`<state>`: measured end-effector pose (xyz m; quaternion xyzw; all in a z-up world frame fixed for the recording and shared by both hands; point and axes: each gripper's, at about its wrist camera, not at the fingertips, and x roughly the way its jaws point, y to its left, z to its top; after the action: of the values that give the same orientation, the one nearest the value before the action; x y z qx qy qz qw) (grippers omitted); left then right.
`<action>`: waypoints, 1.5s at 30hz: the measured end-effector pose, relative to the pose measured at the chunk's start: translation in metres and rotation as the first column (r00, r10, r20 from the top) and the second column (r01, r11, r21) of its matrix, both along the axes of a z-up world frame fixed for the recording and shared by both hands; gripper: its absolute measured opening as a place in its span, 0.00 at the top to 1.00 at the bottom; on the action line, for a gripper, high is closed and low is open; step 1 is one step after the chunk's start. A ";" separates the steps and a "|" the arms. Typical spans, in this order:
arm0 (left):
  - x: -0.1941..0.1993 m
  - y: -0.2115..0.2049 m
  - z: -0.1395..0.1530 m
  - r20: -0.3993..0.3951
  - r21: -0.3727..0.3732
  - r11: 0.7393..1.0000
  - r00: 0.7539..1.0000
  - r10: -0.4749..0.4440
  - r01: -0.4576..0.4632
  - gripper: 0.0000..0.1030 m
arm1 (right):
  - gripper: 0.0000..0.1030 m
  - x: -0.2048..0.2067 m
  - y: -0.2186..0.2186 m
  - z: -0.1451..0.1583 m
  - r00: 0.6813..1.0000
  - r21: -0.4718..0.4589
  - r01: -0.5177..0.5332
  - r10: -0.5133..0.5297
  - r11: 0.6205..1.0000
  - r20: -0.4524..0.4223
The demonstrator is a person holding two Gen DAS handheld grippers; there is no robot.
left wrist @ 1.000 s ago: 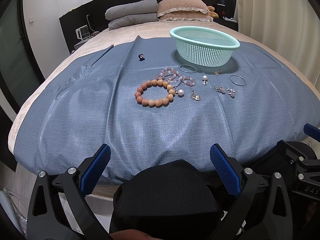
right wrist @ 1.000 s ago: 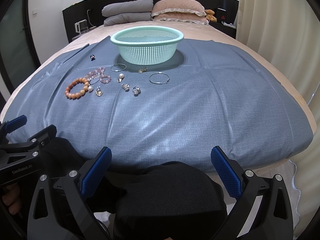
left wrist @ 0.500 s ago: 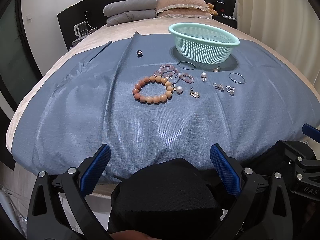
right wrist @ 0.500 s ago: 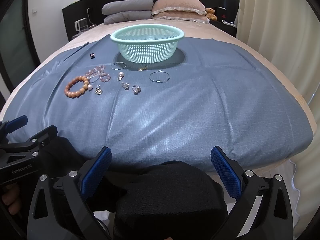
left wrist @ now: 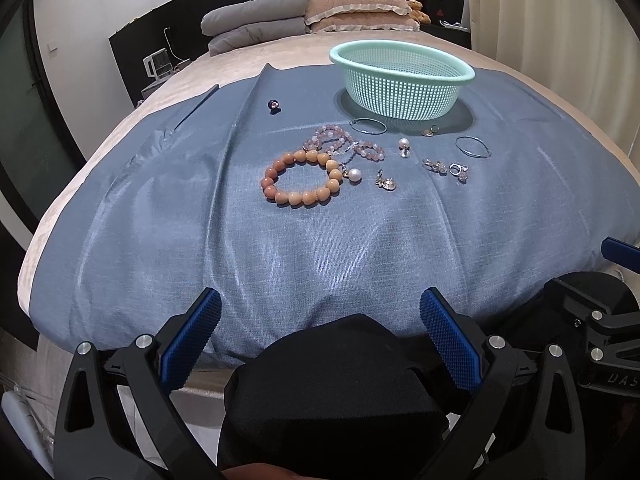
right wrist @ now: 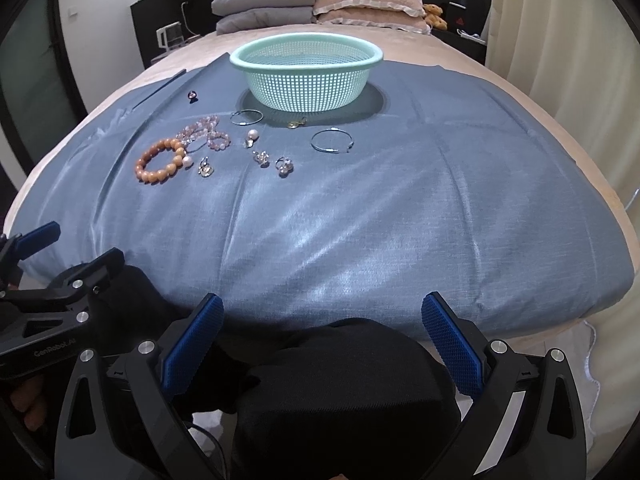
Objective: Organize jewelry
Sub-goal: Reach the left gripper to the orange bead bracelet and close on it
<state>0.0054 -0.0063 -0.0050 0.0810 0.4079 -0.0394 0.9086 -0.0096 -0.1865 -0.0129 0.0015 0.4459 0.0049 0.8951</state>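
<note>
Jewelry lies scattered on a blue cloth (left wrist: pixel 320 248) spread over a bed. An orange bead bracelet (left wrist: pixel 303 178) (right wrist: pixel 160 160) lies left of a pink bead bracelet (left wrist: pixel 340 144) (right wrist: pixel 204 134). Two thin silver hoops (left wrist: pixel 472 146) (right wrist: pixel 331 141), a pearl (left wrist: pixel 354 175) and several small earrings (right wrist: pixel 285 166) lie around them. A mint-green plastic basket (left wrist: pixel 400 76) (right wrist: pixel 306 74) stands behind them. My left gripper (left wrist: pixel 320 336) is open, held before the bed's near edge. My right gripper (right wrist: pixel 322 338) is open too, with nothing between its fingers.
A small dark ring (left wrist: pixel 273 105) lies apart at the cloth's far left. Grey and pink pillows (right wrist: pixel 320 4) rest at the headboard. A curtain (right wrist: pixel 560 60) hangs on the right. A person's dark-clothed knee (left wrist: pixel 332 380) sits below both grippers.
Both grippers have crept slightly forward and up toward the bed; the jewelry and basket have not moved.
</note>
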 end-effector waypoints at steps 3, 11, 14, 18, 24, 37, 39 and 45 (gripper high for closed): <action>0.003 0.001 0.001 -0.021 -0.026 1.000 1.000 -0.016 0.016 0.05 | 0.07 0.008 0.003 0.000 0.999 0.002 -0.032 0.032 0.999 -0.035; 0.045 0.015 0.003 -0.138 -0.107 0.993 0.989 -0.055 0.040 0.05 | 0.07 0.050 -0.005 0.014 0.997 0.008 -0.054 0.054 0.999 -0.054; 0.072 0.026 0.005 -0.129 -0.103 0.995 0.992 -0.004 -0.009 0.05 | 0.07 0.080 -0.012 0.013 0.994 -0.017 -0.042 0.040 0.999 -0.106; 0.103 0.028 0.000 -0.162 -0.085 0.996 0.986 -0.045 0.032 0.05 | 0.07 0.121 -0.017 -0.006 0.972 -0.021 -0.044 0.038 0.999 -0.234; 0.137 0.023 -0.011 -0.177 -0.019 0.999 0.983 -0.054 0.051 0.05 | 0.07 0.149 -0.025 0.003 0.986 0.052 -0.061 0.068 0.997 -0.152; 0.158 0.020 -0.035 -0.128 -0.044 0.991 0.983 -0.128 0.123 0.05 | 0.06 0.182 -0.030 -0.030 0.988 0.046 -0.096 0.101 0.994 -0.117; 0.157 0.022 -0.035 -0.120 -0.058 0.989 0.983 -0.142 0.135 0.05 | 0.06 0.178 -0.031 -0.032 0.988 0.049 -0.107 0.112 0.993 -0.110; 0.145 0.021 -0.036 -0.080 -0.041 0.987 0.985 -0.155 0.152 0.05 | 0.06 0.167 -0.029 -0.037 0.987 -0.009 -0.142 0.141 0.990 -0.076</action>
<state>0.1508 0.0150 -0.0413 0.0945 0.4372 -0.1198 0.8864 0.1570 -0.2159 -0.0500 -0.0365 0.4782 0.0652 0.8751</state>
